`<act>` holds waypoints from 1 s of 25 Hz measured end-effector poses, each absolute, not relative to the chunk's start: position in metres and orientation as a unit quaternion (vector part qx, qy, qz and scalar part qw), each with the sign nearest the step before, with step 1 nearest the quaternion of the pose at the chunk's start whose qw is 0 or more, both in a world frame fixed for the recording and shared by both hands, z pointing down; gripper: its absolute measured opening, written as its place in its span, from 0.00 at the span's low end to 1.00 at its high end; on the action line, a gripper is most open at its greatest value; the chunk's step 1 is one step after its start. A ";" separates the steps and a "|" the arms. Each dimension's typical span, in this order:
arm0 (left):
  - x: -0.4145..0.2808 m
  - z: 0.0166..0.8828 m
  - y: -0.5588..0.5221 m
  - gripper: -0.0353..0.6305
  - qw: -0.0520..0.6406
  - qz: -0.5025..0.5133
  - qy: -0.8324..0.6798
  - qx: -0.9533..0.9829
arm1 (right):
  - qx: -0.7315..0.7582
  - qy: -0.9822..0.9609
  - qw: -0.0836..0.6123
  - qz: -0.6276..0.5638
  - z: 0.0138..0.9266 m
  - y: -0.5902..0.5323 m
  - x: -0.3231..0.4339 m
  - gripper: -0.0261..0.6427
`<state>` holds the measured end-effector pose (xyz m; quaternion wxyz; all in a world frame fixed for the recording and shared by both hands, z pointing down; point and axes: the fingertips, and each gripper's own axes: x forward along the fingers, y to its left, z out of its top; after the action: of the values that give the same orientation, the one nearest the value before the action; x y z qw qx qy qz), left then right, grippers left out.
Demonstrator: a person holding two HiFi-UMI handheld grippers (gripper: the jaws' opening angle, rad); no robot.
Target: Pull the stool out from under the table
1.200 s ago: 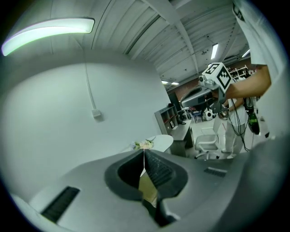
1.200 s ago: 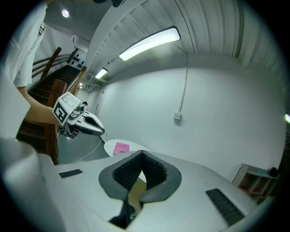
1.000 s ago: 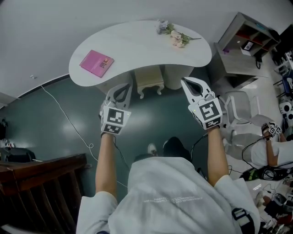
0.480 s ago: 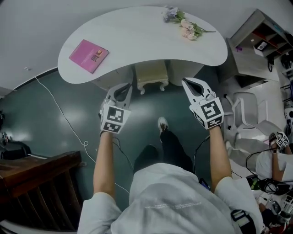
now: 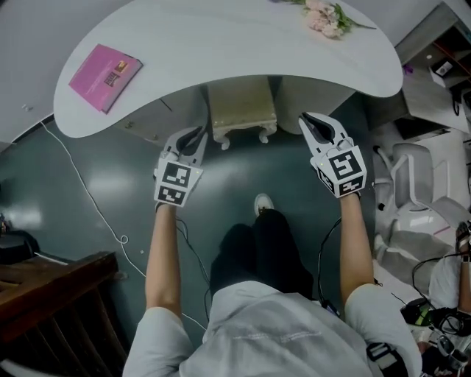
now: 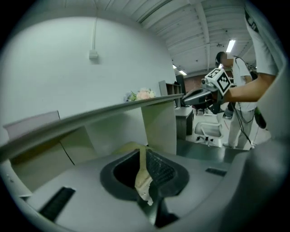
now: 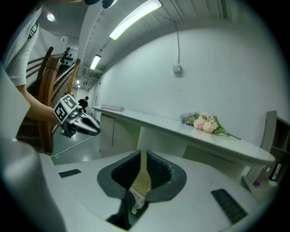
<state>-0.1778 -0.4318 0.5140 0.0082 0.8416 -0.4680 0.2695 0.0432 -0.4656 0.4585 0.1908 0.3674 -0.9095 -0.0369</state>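
Head view looks down over the person's pale shirt and dark trousers, one shoe planted on the dark green floor. Both bare forearms reach forward. The left gripper and the right gripper are held level in the air, well apart from each other. Each has its jaws pressed together with nothing pinched between them, which their own gripper views confirm.

Just beyond the tips, and between them, stands the cream stool. It is mostly tucked under the front edge of the white curved table, with only its front rim and two carved legs poking out. Neither gripper looks to be touching it; the left one is the nearer, close by the stool's left leg.

On the tabletop a pink book lies toward the left end, and a bunch of pale flowers toward the far right. A thin cable trails across the floor on the left, and a white chair stands off to the right.
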 end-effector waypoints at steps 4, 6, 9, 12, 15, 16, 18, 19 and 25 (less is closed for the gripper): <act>-0.183 0.586 -0.447 0.27 0.015 0.256 -0.474 0.842 | 0.350 -0.916 0.190 -0.047 0.529 -0.474 0.034 0.23; -0.185 0.622 -0.452 0.29 0.014 0.258 -0.475 0.841 | 0.346 -0.917 0.190 -0.051 0.566 -0.477 0.033 0.26; -0.192 0.677 -0.456 0.33 0.026 0.253 -0.484 0.837 | 0.340 -0.919 0.193 -0.051 0.620 -0.481 0.033 0.33; -0.195 0.727 -0.458 0.37 0.042 0.254 -0.488 0.834 | 0.330 -0.923 0.193 -0.043 0.669 -0.486 0.033 0.40; -0.195 0.772 -0.459 0.41 0.056 0.264 -0.482 0.834 | 0.328 -0.924 0.194 -0.036 0.709 -0.493 0.033 0.44; -0.197 0.785 -0.460 0.42 0.061 0.265 -0.482 0.833 | 0.328 -0.923 0.197 -0.034 0.721 -0.497 0.032 0.45; -0.202 0.805 -0.467 0.45 0.072 0.264 -0.487 0.830 | 0.326 -0.923 0.204 -0.028 0.744 -0.508 0.029 0.47; -0.204 0.814 -0.471 0.46 0.077 0.262 -0.489 0.828 | 0.325 -0.922 0.208 -0.024 0.756 -0.514 0.029 0.48; -0.211 0.859 -0.500 0.53 0.108 0.253 -0.485 0.830 | 0.309 -0.919 0.246 -0.001 0.817 -0.555 0.021 0.52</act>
<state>-0.2108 -0.5002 0.8592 0.1079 0.8298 -0.4855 0.2533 0.0210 -0.5551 0.8169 0.2463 0.3087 -0.9187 -0.0007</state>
